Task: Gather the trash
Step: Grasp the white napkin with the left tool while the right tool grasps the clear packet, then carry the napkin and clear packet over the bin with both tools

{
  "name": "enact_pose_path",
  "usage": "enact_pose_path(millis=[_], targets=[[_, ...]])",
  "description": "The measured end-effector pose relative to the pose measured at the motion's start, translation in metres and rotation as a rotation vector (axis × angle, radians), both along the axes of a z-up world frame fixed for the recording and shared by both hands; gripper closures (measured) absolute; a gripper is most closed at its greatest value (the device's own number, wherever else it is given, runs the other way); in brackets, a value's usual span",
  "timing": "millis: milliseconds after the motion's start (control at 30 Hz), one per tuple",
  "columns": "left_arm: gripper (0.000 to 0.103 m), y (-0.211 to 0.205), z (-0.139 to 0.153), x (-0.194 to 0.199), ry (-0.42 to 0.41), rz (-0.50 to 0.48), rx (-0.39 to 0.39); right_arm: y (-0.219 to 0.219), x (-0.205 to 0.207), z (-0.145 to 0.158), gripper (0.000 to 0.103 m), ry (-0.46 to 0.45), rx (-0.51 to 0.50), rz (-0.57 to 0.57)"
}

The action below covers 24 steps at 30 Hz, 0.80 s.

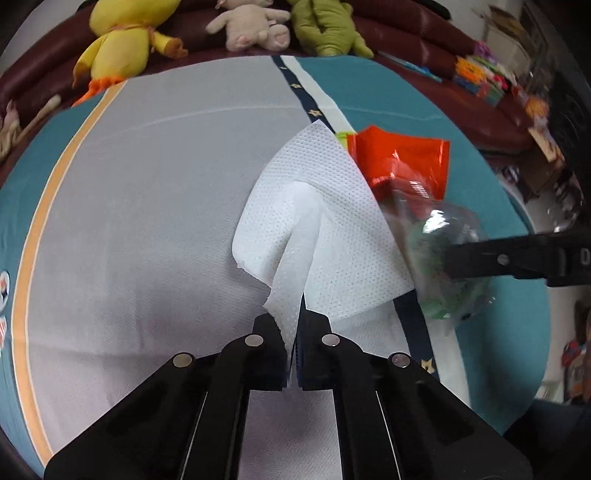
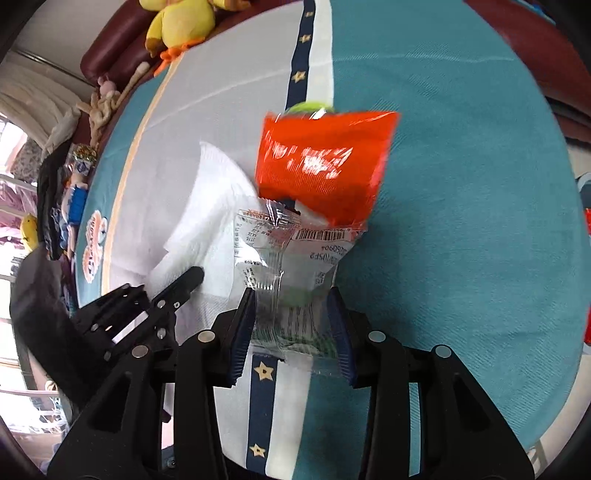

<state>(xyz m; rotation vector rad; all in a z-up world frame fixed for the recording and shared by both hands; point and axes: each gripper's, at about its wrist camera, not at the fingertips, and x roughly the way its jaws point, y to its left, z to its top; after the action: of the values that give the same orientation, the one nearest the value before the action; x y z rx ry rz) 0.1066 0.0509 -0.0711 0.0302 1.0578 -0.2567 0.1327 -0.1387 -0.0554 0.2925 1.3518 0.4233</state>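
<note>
On the teal and grey bedspread, two handheld grippers are working side by side over a small heap of litter. Left gripper is pinching a raised fold of the white paper towel; its jaws are clenched tight on the sheet, with the embossed paper rising between the black fingers. Most of the towel is lying spread across the grey panel and the navy star-printed stripe.

Right gripper is clamping a crumpled clear plastic wrapper between its blue-ribbed pads; the pads are pressing on both sides of the film, which is bearing a barcode label and printed text. An orange-red foil packet is sitting just beyond the wrapper, at the far end of it and touching it, partly over the stripe. A lime-green item is showing behind the packet's far edge; its identity cannot be told.

At the far edge, on a dark red sofa, a yellow plush duck, a beige plush animal and a green plush toy are sitting in a row.
</note>
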Motion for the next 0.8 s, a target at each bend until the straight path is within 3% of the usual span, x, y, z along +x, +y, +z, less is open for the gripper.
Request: enact_pose_path(millis=[133,400,600,800], targets=[[0.100,0.016,0.015,-0.001,0.011,0.061,-0.090,-0.018,-0.008,0.016,0.066,-0.029,0.034,-0.011],[0.100,0.017,0.055,-0.006,-0.026,0.073,-0.136,-0.053,-0.014,0.036,0.066,-0.085,0.074,-0.073],[0.100,-0.026,0.077,-0.002,-0.051,0.001,-0.140,-0.097,-0.020,0.047,0.066,-0.124,0.101,-0.160],[0.100,-0.094,0.089,0.004,-0.059,-0.115,-0.142,-0.159,-0.033,0.050,0.066,-0.147,0.090,-0.268]])
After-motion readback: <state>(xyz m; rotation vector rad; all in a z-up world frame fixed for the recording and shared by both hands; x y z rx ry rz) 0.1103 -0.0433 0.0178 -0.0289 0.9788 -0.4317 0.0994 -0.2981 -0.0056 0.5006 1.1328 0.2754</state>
